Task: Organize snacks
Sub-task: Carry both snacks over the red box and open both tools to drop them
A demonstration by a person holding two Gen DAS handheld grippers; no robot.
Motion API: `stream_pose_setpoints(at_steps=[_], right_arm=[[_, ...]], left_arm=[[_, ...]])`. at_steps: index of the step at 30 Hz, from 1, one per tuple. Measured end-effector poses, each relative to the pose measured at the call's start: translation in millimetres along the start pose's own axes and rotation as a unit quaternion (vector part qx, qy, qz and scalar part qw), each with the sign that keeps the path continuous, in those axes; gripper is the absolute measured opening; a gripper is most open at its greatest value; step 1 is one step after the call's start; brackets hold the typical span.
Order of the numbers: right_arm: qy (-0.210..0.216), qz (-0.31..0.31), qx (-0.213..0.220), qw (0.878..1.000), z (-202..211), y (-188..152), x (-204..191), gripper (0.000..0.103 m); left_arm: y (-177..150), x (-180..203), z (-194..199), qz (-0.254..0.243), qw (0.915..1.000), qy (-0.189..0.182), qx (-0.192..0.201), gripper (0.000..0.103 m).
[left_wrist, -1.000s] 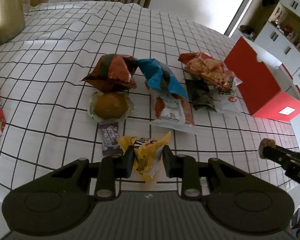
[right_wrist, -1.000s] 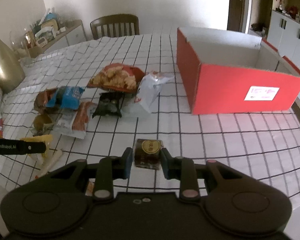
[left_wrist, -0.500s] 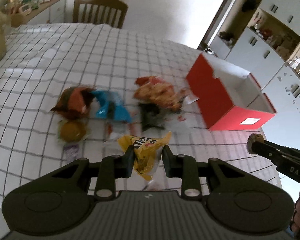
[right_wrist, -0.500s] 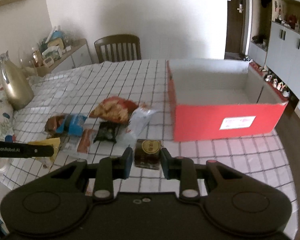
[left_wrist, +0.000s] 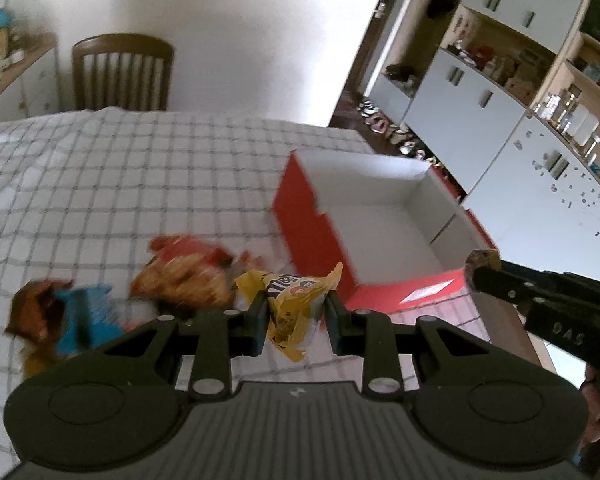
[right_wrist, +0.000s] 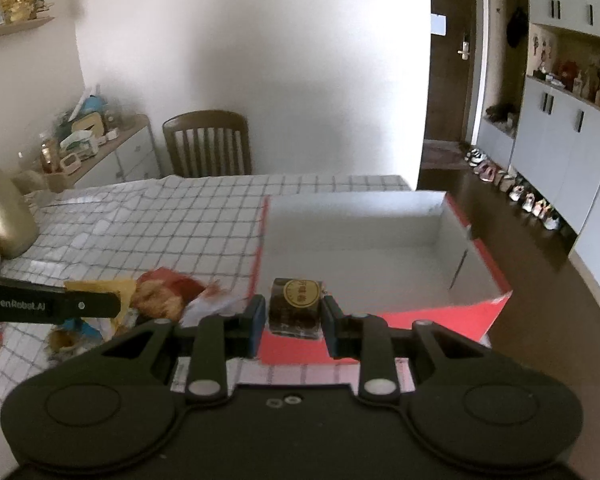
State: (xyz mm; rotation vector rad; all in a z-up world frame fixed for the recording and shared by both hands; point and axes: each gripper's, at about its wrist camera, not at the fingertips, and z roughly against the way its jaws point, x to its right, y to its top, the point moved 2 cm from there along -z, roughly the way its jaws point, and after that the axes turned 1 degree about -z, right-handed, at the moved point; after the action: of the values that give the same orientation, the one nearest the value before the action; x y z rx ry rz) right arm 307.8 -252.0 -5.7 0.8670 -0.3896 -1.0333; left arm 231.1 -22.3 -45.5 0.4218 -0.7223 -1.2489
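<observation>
Right tongs (right_wrist: 293, 312) pinching dark wrapped cake (right_wrist: 296, 307) at red box's (right_wrist: 496, 300) near wall; left tongs (left_wrist: 296, 312) pinching yellow candy bag (left_wrist: 294, 304), seemingly short of it. Carry both over rim, lower, then spread

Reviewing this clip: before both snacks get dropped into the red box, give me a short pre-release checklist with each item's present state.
1. Left claw shut on the yellow candy bag: ok.
2. Right claw shut on the dark wrapped cake: ok.
3. Red box open, its white floor bare where visible: ok.
4. Cake past the box's near wall: cannot tell.
5. Candy bag over the opening: not ok, short of it.
6. Claws apart from each other: ok.
</observation>
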Motion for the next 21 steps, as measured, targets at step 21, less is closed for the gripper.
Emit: stream_pose_setpoints(at_steps=[21], right_arm=[[-0.023, 0.006, -0.037, 0.999, -79.4, 35.0, 103.1, 0.029]], left_arm=[[84.5, 119.5, -146.8, -0.056, 0.9972, -0.022, -0.046, 0.029]])
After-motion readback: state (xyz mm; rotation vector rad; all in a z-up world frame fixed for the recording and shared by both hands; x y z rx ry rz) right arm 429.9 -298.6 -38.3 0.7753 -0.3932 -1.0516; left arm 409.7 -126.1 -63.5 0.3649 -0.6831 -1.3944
